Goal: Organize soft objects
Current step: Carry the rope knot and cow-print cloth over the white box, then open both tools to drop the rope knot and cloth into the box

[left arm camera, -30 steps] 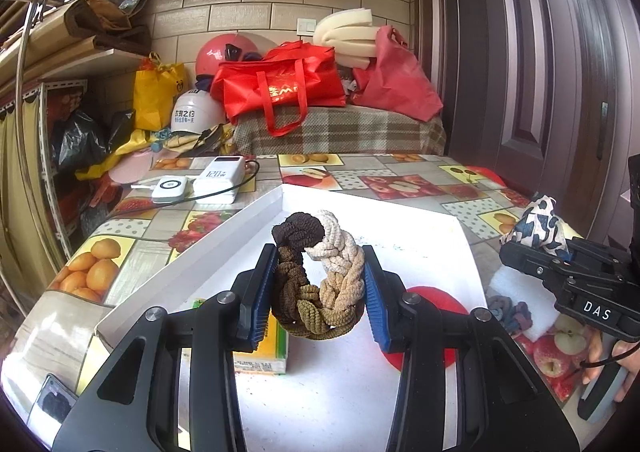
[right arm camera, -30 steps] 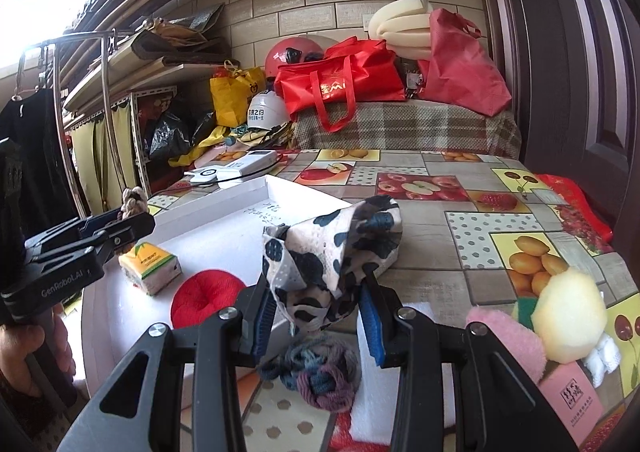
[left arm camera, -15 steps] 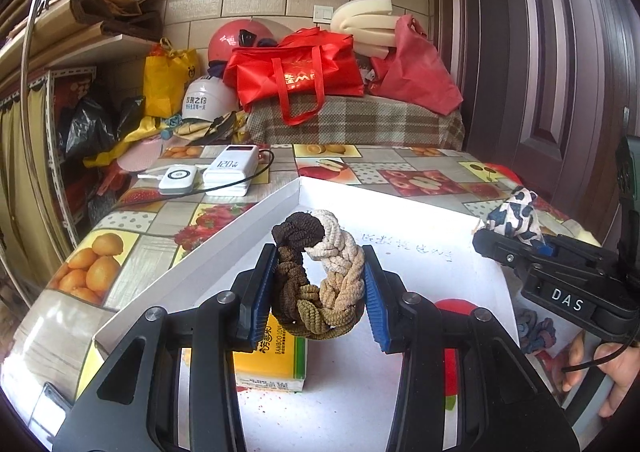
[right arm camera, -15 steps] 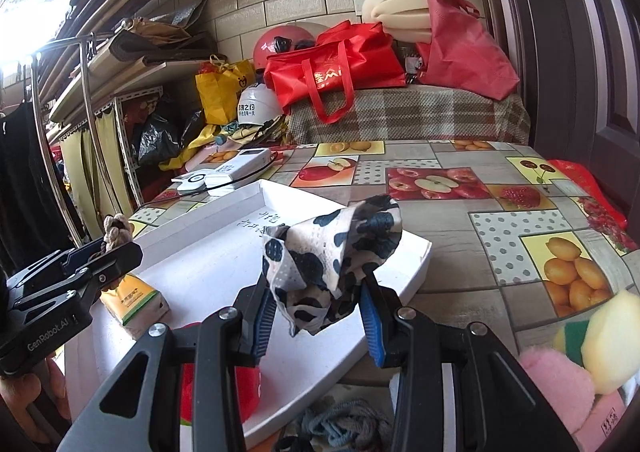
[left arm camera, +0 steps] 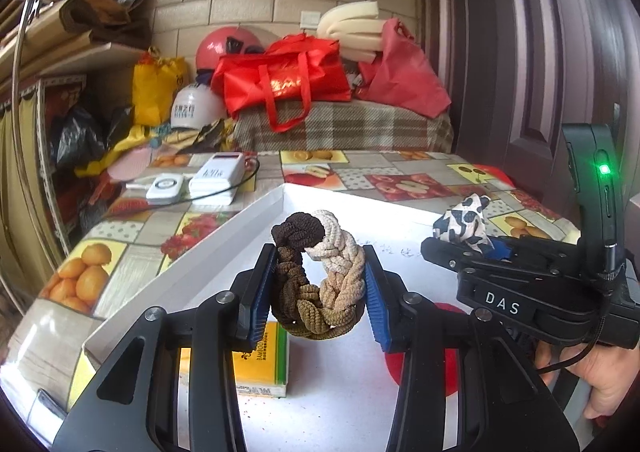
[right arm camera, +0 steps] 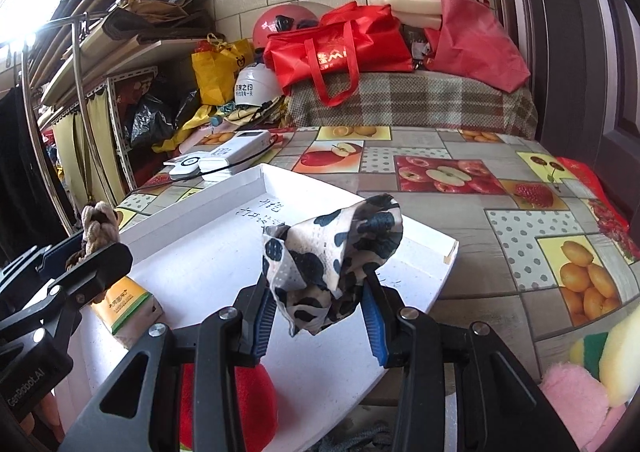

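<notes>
Got the braided scrunchie (left arm camera: 318, 276) clamped in my left tongs (left arm camera: 320, 292) and the cow-print cloth (right arm camera: 334, 252) pinched in my right tongs (right arm camera: 320, 312), both hanging over the white tray (right arm camera: 448, 252), so I'd lower each near the tray's far corner before letting go, clear of the tissue pack (right arm camera: 128, 306).

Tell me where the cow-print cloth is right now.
The cow-print cloth is pinched in the right claw, held above the white tray; in the left wrist view it shows at right, beyond the braided ring.
</notes>
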Motion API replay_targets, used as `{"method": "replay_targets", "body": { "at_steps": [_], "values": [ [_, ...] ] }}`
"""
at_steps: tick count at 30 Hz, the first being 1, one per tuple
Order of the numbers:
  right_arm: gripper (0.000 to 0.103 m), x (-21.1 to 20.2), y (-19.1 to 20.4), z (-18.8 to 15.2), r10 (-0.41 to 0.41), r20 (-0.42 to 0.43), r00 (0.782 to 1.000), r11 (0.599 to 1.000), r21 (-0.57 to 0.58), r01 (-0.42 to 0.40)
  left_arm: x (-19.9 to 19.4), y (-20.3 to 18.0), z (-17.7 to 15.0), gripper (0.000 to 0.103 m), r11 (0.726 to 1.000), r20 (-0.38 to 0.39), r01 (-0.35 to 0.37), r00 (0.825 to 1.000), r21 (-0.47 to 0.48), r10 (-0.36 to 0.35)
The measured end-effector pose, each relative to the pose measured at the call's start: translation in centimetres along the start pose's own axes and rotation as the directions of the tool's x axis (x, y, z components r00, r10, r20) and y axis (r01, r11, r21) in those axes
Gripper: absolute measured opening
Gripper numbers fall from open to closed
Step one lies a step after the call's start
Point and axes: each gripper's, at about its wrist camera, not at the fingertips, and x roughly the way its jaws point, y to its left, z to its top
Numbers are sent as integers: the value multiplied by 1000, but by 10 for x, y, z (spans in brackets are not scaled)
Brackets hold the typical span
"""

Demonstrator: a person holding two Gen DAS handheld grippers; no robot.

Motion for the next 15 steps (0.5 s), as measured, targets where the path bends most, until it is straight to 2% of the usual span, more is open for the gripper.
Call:
{"method": "replay_targets", "body": {
  "at_steps": [2, 3, 4, 5, 6, 7, 15],
  "values": [
    [41, 7, 0, 1, 3, -35, 999, 1000, 6, -3, 1, 4, 0, 49, 999, -4, -28, 1000, -23, 28],
    [44, 11, -1, 1, 2, -53, 999, 1000, 8, -1, 1, 5, 0, 53, 999, -2, -35, 999, -29, 35],
    [49, 12, -2, 0, -3, -60, 998, 1000, 12, 4, 2, 5, 0, 70, 999, -7, -29, 1000, -29, 29],
    [64, 12, -3, 0, -11, -59, 998, 1000, 17, 12, 2, 5, -1, 84, 999, -11, -33, 999, -28, 32],
    [82, 10, -4, -1, -15, -53, 998, 1000, 23, 16, 2, 4, -1, 87, 999, -10, -39, 999, -29, 39],
    [84, 8, -4, -1, -17, -46, 999, 1000, 25, 18, 1, 5, -1, 88, 999, -5, -42, 999, -30, 42],
    [85, -3, 8, 0, -38, 22, 999, 999, -31, 39, -7, 13, -2, 88, 997, 37, -49, 998, -63, 51]
  ]
}}
